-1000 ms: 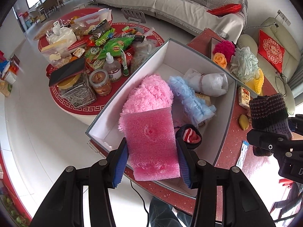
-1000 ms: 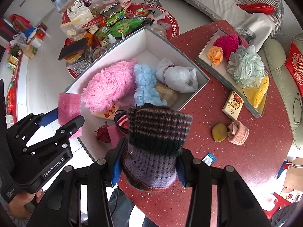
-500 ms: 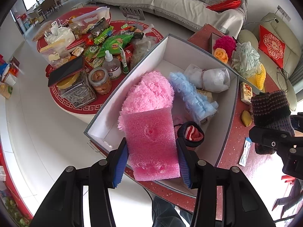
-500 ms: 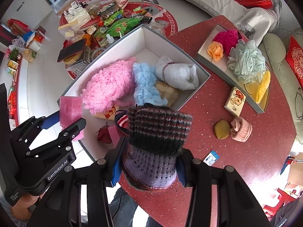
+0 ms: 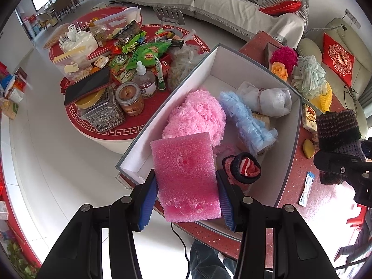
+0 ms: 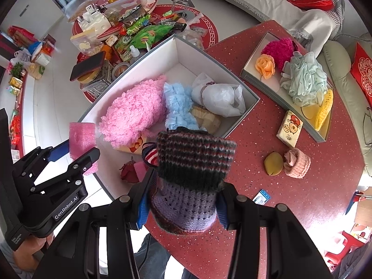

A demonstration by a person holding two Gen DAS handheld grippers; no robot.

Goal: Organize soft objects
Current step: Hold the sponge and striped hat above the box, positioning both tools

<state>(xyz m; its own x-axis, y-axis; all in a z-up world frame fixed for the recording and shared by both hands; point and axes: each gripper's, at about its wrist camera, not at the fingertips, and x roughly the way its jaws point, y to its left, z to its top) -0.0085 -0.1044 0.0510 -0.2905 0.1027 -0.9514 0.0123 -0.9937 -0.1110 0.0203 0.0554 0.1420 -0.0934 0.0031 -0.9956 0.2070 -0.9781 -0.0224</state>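
My left gripper [image 5: 187,197] is shut on a pink foam sponge [image 5: 186,176], held over the near end of the white box [image 5: 293,139]. In the right wrist view that sponge [image 6: 81,132] shows at the box's left rim. My right gripper [image 6: 181,204] is shut on a striped knitted hat [image 6: 193,176], dark on top and lilac below, above the red table [image 6: 302,197] beside the box. Inside the box lie a fluffy pink cloth [image 5: 197,116], a blue fluffy cloth [image 5: 248,121], a white bundle [image 5: 267,100] and a small red-striped knit [image 5: 244,167].
A shallow tray [image 6: 260,79] at the back right holds a magenta pompom, an orange fabric rose and a pale green bath puff. A tissue pack [image 6: 289,127], a yellow piece and a pink knit [image 6: 297,162] lie on the table. A low round table [image 5: 104,127] with snacks stands left.
The left wrist view has shifted a little, so the box sits slightly further right and up in it. Both grips are unchanged.
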